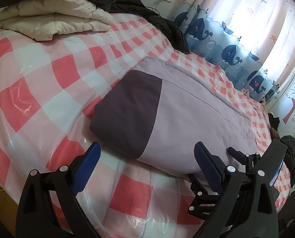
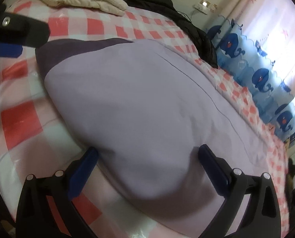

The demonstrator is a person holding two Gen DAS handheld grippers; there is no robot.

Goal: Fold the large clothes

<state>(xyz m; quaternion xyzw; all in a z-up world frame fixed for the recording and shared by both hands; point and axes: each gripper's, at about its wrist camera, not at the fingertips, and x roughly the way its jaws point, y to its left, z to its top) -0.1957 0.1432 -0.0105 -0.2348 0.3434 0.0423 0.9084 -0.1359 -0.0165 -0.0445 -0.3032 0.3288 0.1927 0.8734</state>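
A folded lilac garment (image 1: 187, 111) with a dark purple panel (image 1: 127, 109) lies on the red-and-white checked bed cover (image 1: 38, 83). My left gripper (image 1: 147, 152) is open, its fingers astride the garment's near edge, holding nothing. The right gripper shows at the right of the left wrist view (image 1: 246, 158). In the right wrist view the lilac garment (image 2: 137, 103) fills the middle. My right gripper (image 2: 147, 154) is open, its blue fingers on either side of the garment's near bulge. The left gripper's finger (image 2: 18, 31) shows at the upper left.
A cream quilted coat (image 1: 52, 19) and black clothes (image 1: 163, 23) are piled at the far end of the bed. A whale-print curtain (image 1: 236, 47) hangs along the right side. Clear plastic film covers the checked cover (image 2: 18, 119).
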